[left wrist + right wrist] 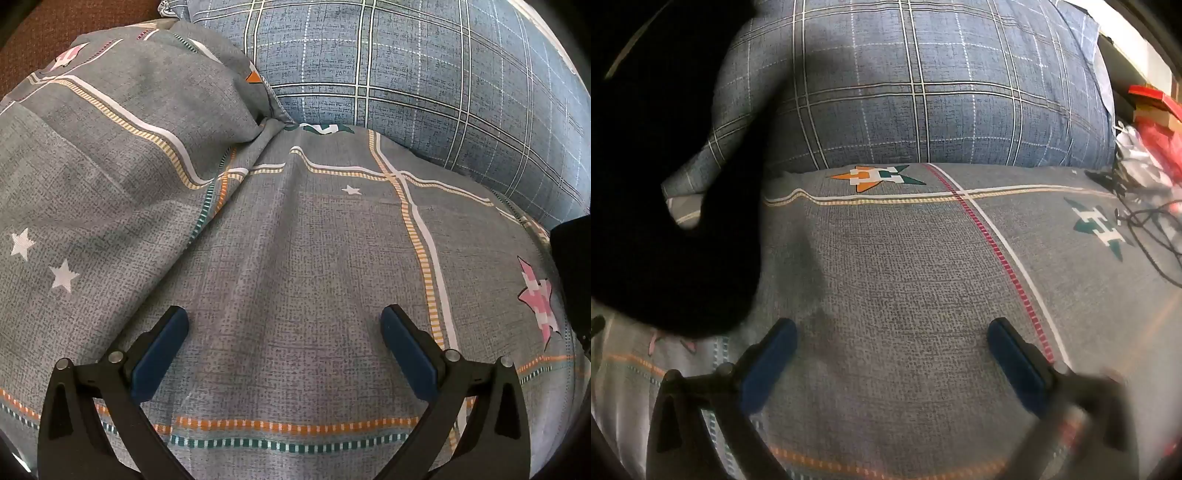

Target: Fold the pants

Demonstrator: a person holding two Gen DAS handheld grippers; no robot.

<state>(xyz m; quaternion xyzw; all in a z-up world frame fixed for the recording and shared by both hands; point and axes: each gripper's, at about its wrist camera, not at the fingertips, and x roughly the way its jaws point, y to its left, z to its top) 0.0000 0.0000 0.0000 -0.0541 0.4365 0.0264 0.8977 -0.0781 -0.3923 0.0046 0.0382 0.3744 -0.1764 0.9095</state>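
Note:
The black pants (668, 206) fill the left side of the right wrist view, lying on the grey bedsheet (905, 280). A dark edge of the pants (572, 258) shows at the right border of the left wrist view. My right gripper (892, 334) is open over bare sheet, just right of the pants, with nothing between its blue pads (768, 365). My left gripper (284, 325) is open too, over the grey sheet (295, 258), with empty space between its blue pads (159, 354).
A blue plaid pillow (406, 62) lies at the head of the bed, also seen as the plaid pillow (916, 92). A grey patterned pillow or bunched cover (129, 110) rises at the left. Cables (1152, 225) and red items (1156, 122) clutter the right edge.

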